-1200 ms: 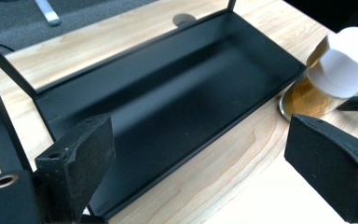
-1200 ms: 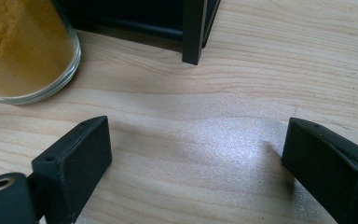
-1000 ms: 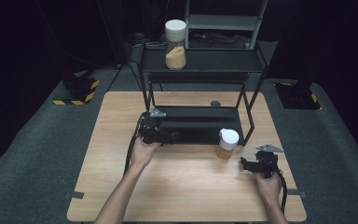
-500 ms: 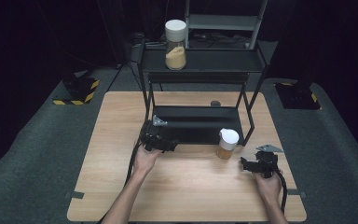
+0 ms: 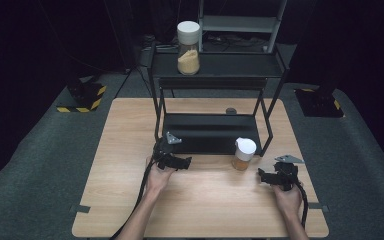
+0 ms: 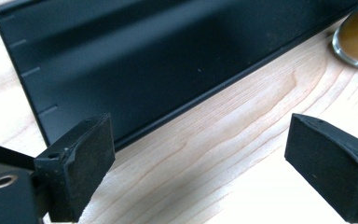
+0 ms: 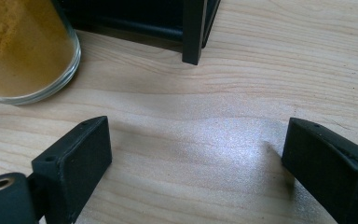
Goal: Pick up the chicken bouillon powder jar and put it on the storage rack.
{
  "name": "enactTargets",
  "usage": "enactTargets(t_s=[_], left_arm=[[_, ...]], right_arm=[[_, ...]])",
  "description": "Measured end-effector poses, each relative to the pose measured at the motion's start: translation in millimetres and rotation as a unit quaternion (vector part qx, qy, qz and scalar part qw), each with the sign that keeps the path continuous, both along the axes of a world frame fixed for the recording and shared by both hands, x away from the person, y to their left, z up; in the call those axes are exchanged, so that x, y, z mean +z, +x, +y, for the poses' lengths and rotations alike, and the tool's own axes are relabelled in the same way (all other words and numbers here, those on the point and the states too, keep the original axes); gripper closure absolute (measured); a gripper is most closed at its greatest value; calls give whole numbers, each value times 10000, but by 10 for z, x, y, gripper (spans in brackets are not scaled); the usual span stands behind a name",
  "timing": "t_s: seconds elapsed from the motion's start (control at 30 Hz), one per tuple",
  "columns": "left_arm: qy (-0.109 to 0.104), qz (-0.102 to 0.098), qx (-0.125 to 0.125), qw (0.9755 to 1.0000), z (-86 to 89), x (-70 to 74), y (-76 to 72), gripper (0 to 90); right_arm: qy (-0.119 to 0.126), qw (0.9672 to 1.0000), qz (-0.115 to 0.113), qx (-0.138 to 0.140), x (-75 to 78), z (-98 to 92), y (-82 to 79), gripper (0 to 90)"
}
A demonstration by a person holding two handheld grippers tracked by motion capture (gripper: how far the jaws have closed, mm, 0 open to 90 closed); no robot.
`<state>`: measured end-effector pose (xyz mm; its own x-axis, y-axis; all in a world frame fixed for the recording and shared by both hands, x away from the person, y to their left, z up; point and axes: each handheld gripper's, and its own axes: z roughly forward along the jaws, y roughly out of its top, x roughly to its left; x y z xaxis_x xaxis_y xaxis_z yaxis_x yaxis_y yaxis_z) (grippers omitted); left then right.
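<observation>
Tongs both gaped wide, nothing between the pads. Left tongs (image 5: 186, 162) held low over the wooden table (image 5: 120, 190), just beside the front lip of the black rack's bottom shelf (image 5: 205, 131), pointing toward 3 o'clock at the small spice jar (image 5: 243, 154). Seen in the left gripper view: shelf edge (image 6: 168, 70) ahead, jar base (image 6: 356, 39) at 2 o'clock. Right tongs (image 5: 261, 176) parked near the table's right edge, at 4 o'clock from that jar, aimed toward 9 o'clock. Seen in the right gripper view: jar of orange-brown powder (image 7: 21, 51) at 10 o'clock, rack leg (image 7: 193, 32) at 12. Jar standing upright on the table, white-lidded, touching neither tongs. Taller jar (image 5: 188, 41) on the top shelf.
</observation>
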<state>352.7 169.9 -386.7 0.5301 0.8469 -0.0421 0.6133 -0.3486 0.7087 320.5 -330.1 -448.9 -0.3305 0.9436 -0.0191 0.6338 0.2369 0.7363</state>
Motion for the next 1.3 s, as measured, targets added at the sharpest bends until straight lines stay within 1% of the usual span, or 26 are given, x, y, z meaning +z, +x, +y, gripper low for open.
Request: enactTargets(t_s=[0.2, 0.37, 0.43, 0.53, 0.7, 0.9, 1.0, 1.07, 1.2, 1.3], left_arm=[[-38, 4, 101, 9999, -19, -150, -11, 81], [-26, -58, 154, 9999, -57, -263, -36, 79], [29, -82, 187, 9998, -88, -303, -48, 77], [48, -147, 266, 9995, -123, -369, -80, 76], [83, -178, 351, 9992, -155, -443, -89, 70], [135, -133, 381, 9991, -218, -529, -77, 67], [267, -88, 365, 9989, -282, -569, -71, 57], [194, -88, 363, 9991, -257, -602, -72, 47], [136, -184, 391, 9990, -239, -647, -103, 36], [127, -189, 389, 9990, -235, -651, -106, 34]], right_arm=[[0, 10000, 0, 0, 0, 0, 0, 73], [0, 10000, -1, 1, 0, 0, 0, 73], [-1, 10000, -1, 0, 0, 0, 0, 73], [0, 10000, -1, 0, 0, 0, 0, 73], [2, 10000, -2, 0, -1, 0, 0, 73], [-3, 10000, -5, 4, -1, -1, 0, 73], [-2, 10000, -4, 3, -1, -1, 1, 73], [-3, 10000, -1, -14, 0, 7, 1, 73], [-7, 10000, -3, -15, 0, 9, 2, 73], [-7, 10000, -4, -14, 0, 8, 2, 73]])
